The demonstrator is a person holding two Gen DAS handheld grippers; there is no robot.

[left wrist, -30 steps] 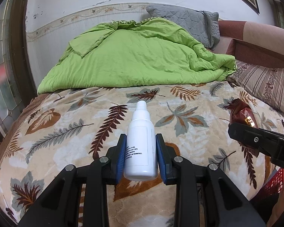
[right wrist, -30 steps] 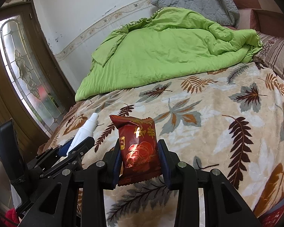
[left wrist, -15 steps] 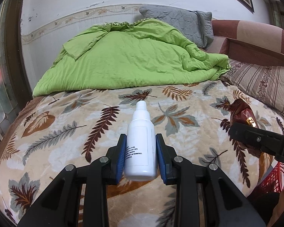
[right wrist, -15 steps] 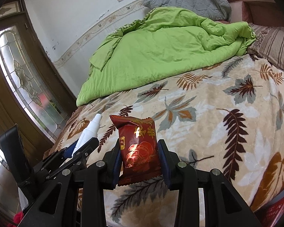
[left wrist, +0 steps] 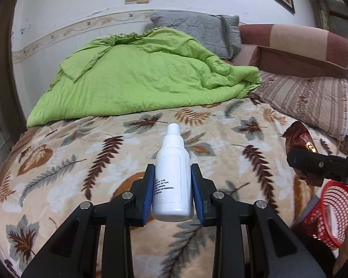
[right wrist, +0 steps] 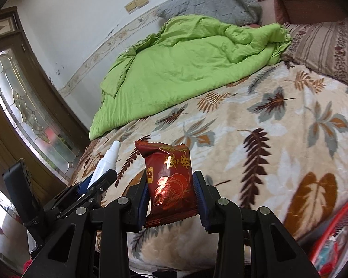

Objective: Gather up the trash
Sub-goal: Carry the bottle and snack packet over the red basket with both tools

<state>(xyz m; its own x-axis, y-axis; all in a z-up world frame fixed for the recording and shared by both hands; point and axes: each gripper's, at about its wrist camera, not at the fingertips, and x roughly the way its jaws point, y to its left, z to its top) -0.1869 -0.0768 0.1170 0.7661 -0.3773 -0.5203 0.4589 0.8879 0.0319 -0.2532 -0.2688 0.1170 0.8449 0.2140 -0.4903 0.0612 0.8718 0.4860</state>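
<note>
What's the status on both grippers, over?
Left gripper shut on white bottle. Right gripper shut on red snack packet. Red basket low right of bed edge; nothing blocking.

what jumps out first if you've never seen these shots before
A white spray bottle clamped in the left gripper and a dark red snack packet pinched in the right gripper, both held above the leaf-patterned blanket. Behind them a bright green quilt is heaped at the far side of the bed. A red mesh basket peeks in beside the bed at the lower right of the left wrist view.
</note>
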